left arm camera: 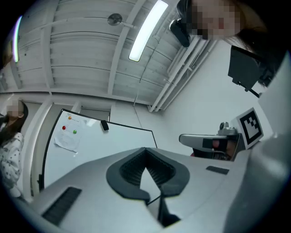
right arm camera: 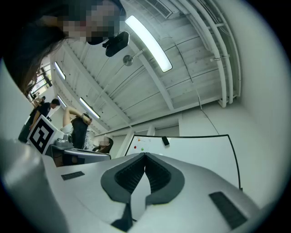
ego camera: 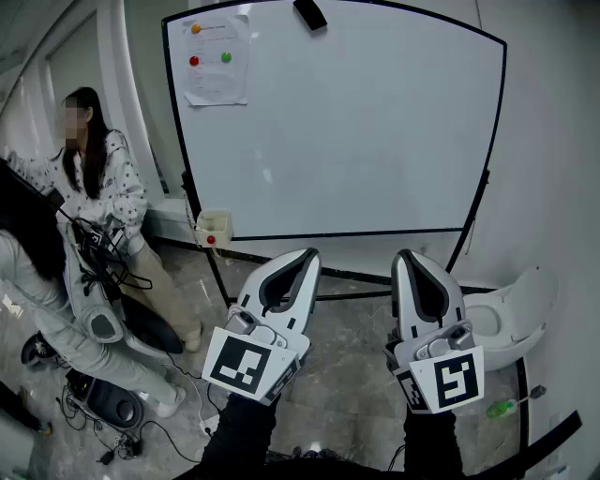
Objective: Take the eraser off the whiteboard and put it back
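A black eraser (ego camera: 309, 13) sticks near the top edge of the whiteboard (ego camera: 356, 131), far above both grippers. It also shows as a small dark block (left arm camera: 104, 125) in the left gripper view and as the eraser (right arm camera: 165, 141) in the right gripper view. My left gripper (ego camera: 309, 253) and right gripper (ego camera: 405, 255) are held side by side below the board, pointing up at it. Both are shut with nothing between the jaws. The left gripper (left arm camera: 145, 149) and right gripper (right arm camera: 145, 154) show their tips meeting.
A paper sheet (ego camera: 216, 61) with coloured magnets hangs at the board's top left. A small white box (ego camera: 214, 227) sits on the stand's lower left. A person (ego camera: 98, 187) sits at left among cables. A white chair (ego camera: 511, 314) stands at right.
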Tool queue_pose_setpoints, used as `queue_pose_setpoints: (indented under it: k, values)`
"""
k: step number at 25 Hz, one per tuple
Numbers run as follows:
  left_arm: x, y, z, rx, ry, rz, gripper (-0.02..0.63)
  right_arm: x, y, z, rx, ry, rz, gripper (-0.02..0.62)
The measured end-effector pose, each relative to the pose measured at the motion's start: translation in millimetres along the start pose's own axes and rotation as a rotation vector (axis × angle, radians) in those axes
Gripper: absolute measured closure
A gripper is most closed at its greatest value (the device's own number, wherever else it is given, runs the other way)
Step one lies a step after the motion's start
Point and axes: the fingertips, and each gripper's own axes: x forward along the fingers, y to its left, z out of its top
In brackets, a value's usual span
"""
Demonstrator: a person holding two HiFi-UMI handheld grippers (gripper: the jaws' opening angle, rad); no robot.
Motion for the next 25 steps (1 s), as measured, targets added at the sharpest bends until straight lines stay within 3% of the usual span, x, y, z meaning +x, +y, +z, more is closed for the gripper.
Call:
queue_pose_setpoints:
  k: [5,25]
  values:
    - [6.7,-18.9,-1.3,-0.005,0.005,-0.01,0.6,-2.6,0.3,-6.2,0.046,0.031,0.05,0.588]
    - [29.8,-25.2,17.7,0.074,-0.001,0.016,0.6,8.4,-19.6,0.6,0.045,-0.013,0.081,0.586]
